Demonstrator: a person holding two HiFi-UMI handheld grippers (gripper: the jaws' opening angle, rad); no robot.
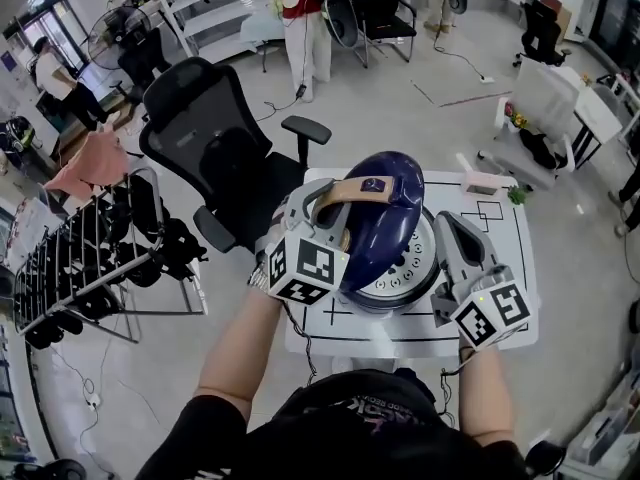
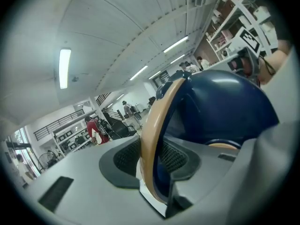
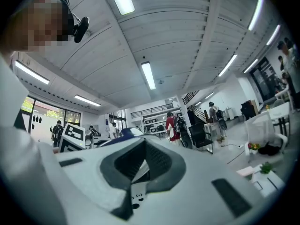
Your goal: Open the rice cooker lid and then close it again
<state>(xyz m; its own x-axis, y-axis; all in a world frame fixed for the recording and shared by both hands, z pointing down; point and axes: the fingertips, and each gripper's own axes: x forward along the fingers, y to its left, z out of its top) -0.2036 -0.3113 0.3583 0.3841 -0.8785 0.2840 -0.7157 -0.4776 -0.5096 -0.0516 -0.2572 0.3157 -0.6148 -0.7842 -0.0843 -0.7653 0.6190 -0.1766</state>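
- My left gripper (image 1: 322,204) has its jaws clenched on the tan handle (image 1: 350,189) of the rice cooker (image 1: 404,271). In the left gripper view the flat, curved band runs up between the dark ribbed pads.
- The rice cooker stands on the white table (image 1: 505,230), which is marked with thin black lines. It sits towards the table's left half, directly ahead of me.
- Its lid (image 1: 385,220) is a glossy, dark blue dome, smooth and rounded. It is tilted up, so a ring of ridged silver metal dotted with small holes shows under its near right edge.
- The gap under the lid faces near and right, and the dome's rounded back faces far and left.
- The handle arches left to right across the far top of the dome, from my left jaws to a dark blue patch at its crown.
- My right gripper (image 1: 448,222) is just beside the cooker's right side, pointing away from me. Its jaws are pressed together on nothing, grey pads meeting.
- A black mesh office chair (image 1: 214,156) stands on the floor beyond the table's left edge.
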